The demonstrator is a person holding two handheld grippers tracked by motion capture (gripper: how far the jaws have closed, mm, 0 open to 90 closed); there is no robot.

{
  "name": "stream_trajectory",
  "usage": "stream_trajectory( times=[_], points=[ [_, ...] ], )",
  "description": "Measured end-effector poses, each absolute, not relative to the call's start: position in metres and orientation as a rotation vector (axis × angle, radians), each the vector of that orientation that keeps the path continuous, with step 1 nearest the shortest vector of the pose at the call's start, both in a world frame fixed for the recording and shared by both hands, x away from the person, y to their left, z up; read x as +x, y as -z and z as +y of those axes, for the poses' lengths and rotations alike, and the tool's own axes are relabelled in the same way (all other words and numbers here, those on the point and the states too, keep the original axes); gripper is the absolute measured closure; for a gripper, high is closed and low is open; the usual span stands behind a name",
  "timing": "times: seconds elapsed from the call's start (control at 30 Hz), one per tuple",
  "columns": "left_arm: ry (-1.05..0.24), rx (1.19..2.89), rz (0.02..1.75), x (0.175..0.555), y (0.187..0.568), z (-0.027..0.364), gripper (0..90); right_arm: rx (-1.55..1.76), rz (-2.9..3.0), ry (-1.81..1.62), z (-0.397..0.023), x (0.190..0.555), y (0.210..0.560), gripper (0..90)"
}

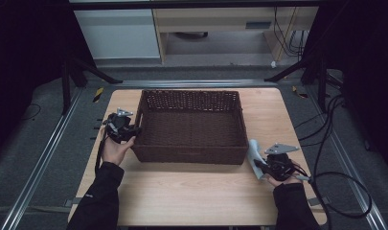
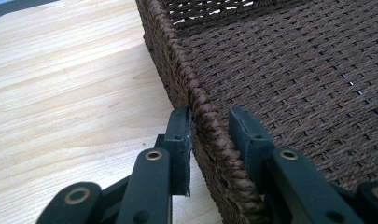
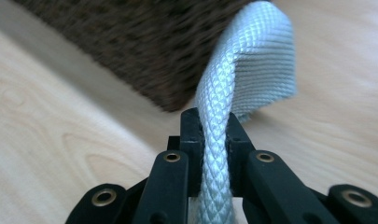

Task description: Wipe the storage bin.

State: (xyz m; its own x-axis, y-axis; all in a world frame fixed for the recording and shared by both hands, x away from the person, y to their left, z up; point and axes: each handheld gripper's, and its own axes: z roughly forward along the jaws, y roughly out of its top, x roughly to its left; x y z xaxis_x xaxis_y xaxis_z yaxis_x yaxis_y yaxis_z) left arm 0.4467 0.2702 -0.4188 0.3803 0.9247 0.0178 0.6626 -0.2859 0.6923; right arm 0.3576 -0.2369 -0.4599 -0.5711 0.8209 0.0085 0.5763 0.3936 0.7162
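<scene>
Left gripper [image 1: 132, 130]: set at the left wall of the basket [image 1: 191, 152], jaws astride the rim; in the left gripper view [image 2: 210, 128] one pad touches the outer side, a small gap is seen at the inner pad, so the rim is straddled, not pinched.
Basket: dark woven, nothing seen inside, placed mid-table [image 1: 191, 201], near wall facing the person.
Cloth [image 1: 255, 155]: pale grey woven piece, just beside the basket's near right corner, upper end curled over; whether its lower end touches the table cannot be told.
Right gripper [image 1: 264, 166]: clamped narrow on the cloth; in the right gripper view [image 3: 214, 128] the folded edge [image 3: 224, 93] is pinched between both pads.
Step judged: cloth to be carried into the basket.
Done well: pinch to be kept until the cloth is past the near wall; cloth to be lifted above the rim so the drooping end is not snagged on the weave; release to be made over the floor of the basket; basket to be steadied at the left.
</scene>
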Motion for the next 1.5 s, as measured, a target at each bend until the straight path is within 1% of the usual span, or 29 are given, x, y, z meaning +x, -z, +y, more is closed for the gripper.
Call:
stream_trajectory(
  times=[0.13,0.33,0.57,0.77,0.83,1.1,1.4,1.5],
  points=[
    [-0.571,2.044,1.360,0.447,0.419,0.271,68.1,1.272,2.221,-0.937,-0.255,0.358,0.456,82.7],
    [-0.572,2.044,1.361,0.447,0.419,0.271,67.9,1.336,2.180,-0.875,-0.273,0.361,0.464,82.5],
    [-0.571,2.042,1.361,0.447,0.419,0.271,67.5,1.404,2.137,-0.846,-0.286,0.371,0.473,82.1],
    [-0.582,2.040,1.356,0.446,0.419,0.271,66.9,1.423,2.145,-0.839,-0.288,0.374,0.476,80.6],
    [-0.578,2.039,1.357,0.446,0.419,0.271,66.7,1.425,2.144,-0.830,-0.287,0.376,0.477,79.1],
    [-0.576,2.037,1.356,0.446,0.419,0.271,66.4,1.420,2.129,-0.797,-0.287,0.377,0.480,67.8],
    [-0.576,2.035,1.356,0.446,0.420,0.272,65.9,1.385,2.060,-0.839,-0.287,0.375,0.470,54.9],
    [-0.571,2.033,1.357,0.446,0.420,0.272,65.6,1.371,2.031,-0.869,-0.287,0.374,0.463,52.8]
  ],
)
